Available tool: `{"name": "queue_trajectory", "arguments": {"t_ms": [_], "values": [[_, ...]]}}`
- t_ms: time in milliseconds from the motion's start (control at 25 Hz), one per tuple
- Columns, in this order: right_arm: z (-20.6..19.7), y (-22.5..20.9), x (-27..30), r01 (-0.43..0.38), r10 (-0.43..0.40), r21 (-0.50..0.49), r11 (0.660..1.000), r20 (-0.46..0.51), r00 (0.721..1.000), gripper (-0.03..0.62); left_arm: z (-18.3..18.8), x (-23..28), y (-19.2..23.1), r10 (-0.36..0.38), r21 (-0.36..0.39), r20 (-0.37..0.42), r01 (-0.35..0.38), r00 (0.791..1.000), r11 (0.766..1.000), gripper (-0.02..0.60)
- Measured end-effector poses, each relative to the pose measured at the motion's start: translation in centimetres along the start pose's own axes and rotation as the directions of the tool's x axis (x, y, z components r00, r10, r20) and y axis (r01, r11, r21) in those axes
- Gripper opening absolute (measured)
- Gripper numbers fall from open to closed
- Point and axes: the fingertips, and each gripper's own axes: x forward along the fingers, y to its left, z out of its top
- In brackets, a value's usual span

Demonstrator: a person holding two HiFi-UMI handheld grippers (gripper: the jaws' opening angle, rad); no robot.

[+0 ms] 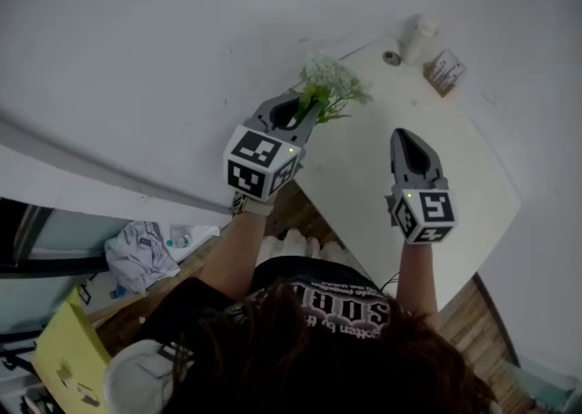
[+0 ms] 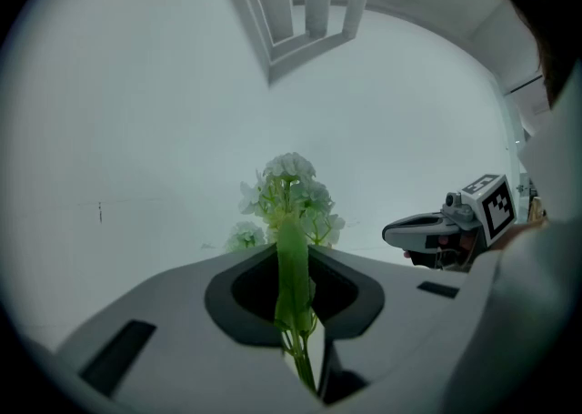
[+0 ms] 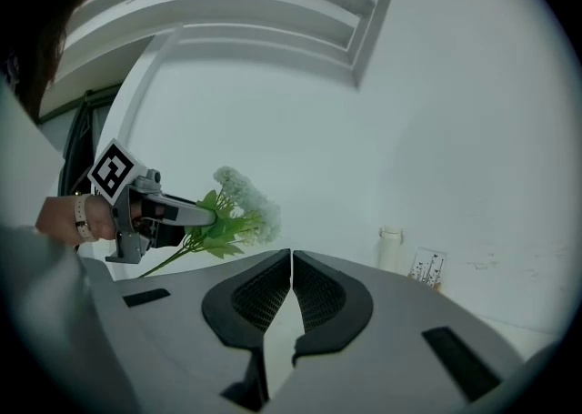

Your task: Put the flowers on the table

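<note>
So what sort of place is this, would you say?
Probably a lived-in room at home: a plain white table against a white wall, a wood plank floor, and a crumpled pale cloth lying at the left.

White flowers [image 1: 335, 77] with green stems, white table [image 1: 364, 176] — grey left claw [image 1: 307, 112] bearing black-and-white patterned cube [image 1: 261, 163].

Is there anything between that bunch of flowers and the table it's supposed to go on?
Nothing visible. The flowers, clamped in the left gripper, hang at the table's bare left edge. The bottle and card stand at the far corner, and the shut right gripper is off to the side.
</note>
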Motion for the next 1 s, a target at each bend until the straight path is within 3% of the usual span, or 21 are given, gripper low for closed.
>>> {"name": "queue_trajectory", "arguments": {"t_ms": [440,1000], "values": [[0.0,-4.0,1.9,0.209,-0.209,0.016,0.978,-0.022,0.978,0.032,-0.8,6.2,3.7,-0.13,0.024,-0.038,0.131,0.991,0.991,0.048],[-0.8,-5.3,3.0,0.331,-0.329,0.019,0.944,-0.063,0.942,0.031,-4.2,14.6,6.1,-0.272,0.031,-0.069,0.274,0.96,0.961,0.048]]}}
